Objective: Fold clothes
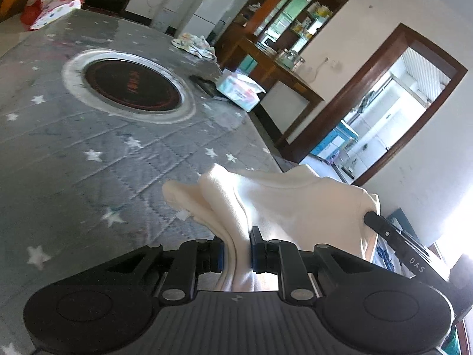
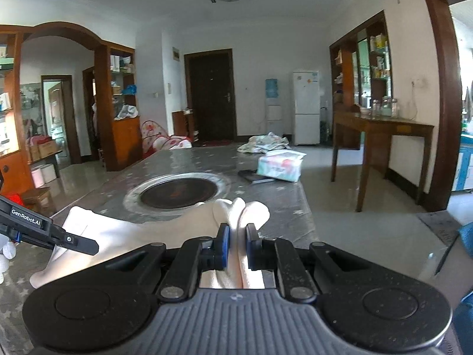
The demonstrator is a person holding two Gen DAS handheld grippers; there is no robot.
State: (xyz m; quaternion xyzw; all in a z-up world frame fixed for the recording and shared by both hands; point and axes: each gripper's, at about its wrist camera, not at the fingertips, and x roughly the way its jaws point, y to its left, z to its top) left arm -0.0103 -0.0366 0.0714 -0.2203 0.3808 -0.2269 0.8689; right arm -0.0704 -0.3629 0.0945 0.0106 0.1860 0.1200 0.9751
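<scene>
A cream-white garment [image 1: 283, 201] hangs stretched between my two grippers above the near end of the grey star-patterned table [image 1: 74, 159]. My left gripper [image 1: 236, 251] is shut on a bunched edge of it. My right gripper [image 2: 236, 245] is shut on the other bunched edge of the garment [image 2: 133, 230]. The right gripper's finger [image 1: 381, 224] shows at the garment's right side in the left wrist view. The left gripper's finger [image 2: 74, 241] shows at the left in the right wrist view.
A round black cooktop [image 2: 177, 192] is set in the middle of the table [image 2: 280, 204]. A tissue pack [image 2: 279, 162], a dark flat object [image 2: 254, 176] and a crumpled patterned cloth [image 2: 263, 142] lie at the far right. A wooden side table [image 2: 381, 136] stands right.
</scene>
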